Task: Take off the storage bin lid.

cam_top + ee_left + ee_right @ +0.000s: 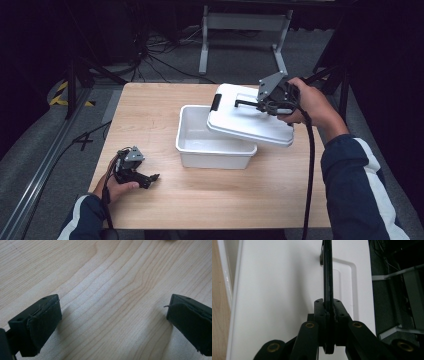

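1. While your right hand-held gripper is clamped on the thin black handle of the flat white plastic lid, hold the lid level; it hangs tilted, its near edge resting over the right rim of the white rectangular plastic bin at the table's centre.
2. Judging by the overlap, you should carry the lid toward nine o'clock until its corners sit above the bin's corners, then lower it evenly.
3. Keep the pinch firm: the handle is a narrow strip and smooth, so the lid could swing about it.
4. Your left hand-held gripper rests at seven o'clock on the pale wood-grain table, jaws spread wide and holding nothing; use it to steady the bin's wall if the light, glossy bin slides.
5. The lid has a shallow recessed panel and a black latch at its far edge.
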Demonstrator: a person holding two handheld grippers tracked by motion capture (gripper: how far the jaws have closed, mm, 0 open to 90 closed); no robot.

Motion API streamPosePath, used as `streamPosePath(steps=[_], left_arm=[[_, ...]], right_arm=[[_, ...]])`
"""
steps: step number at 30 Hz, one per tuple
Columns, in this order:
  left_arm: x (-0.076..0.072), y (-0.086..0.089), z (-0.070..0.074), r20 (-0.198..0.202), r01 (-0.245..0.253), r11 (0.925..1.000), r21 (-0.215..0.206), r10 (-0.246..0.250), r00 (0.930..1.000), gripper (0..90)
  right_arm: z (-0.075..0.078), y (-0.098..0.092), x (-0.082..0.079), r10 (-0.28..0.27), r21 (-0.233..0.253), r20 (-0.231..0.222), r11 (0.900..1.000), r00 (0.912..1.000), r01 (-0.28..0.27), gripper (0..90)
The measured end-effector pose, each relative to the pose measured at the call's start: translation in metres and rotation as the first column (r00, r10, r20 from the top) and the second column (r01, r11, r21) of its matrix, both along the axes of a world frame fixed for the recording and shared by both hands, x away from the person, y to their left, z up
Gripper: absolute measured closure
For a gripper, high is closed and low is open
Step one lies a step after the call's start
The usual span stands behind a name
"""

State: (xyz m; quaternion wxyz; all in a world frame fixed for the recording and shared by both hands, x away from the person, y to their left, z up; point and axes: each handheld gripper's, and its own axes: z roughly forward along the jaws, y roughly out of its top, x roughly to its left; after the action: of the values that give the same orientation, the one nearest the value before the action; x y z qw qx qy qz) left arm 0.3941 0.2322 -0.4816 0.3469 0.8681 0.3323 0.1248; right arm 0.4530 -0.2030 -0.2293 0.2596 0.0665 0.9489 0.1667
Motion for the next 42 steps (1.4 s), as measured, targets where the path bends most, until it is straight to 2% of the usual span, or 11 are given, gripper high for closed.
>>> streamPosePath(steps=[16, 23, 33, 42], left_arm=[[-0.002, 0.0, 0.0, -0.006, -0.015, 0.9999, -0.003, 0.015, 0.9999, 0.2], [-0.002, 0.0, 0.0, -0.005, -0.016, 0.9999, -0.004, 0.016, 0.9999, 0.2], [-0.002, 0.0, 0.0, -0.004, -0.016, 0.9999, -0.003, 0.016, 0.9999, 0.2], [-0.002, 0.0, 0.0, -0.005, -0.017, 0.9999, -0.004, 0.017, 0.9999, 0.2]], right_arm=[[0.001, -0.057, -0.016, -0.078, 0.038, 0.007, 0.996, 0.9969, 0.078, 84.6], [0.0, -0.083, -0.02, -0.123, 0.068, 0.009, 0.99, 0.9924, 0.122, 84.6], [-0.007, -0.113, -0.025, -0.176, 0.082, -0.001, 0.981, 0.9843, 0.176, 84.5], [-0.012, -0.133, -0.029, -0.212, 0.096, -0.007, 0.973, 0.9772, 0.212, 84.6]])
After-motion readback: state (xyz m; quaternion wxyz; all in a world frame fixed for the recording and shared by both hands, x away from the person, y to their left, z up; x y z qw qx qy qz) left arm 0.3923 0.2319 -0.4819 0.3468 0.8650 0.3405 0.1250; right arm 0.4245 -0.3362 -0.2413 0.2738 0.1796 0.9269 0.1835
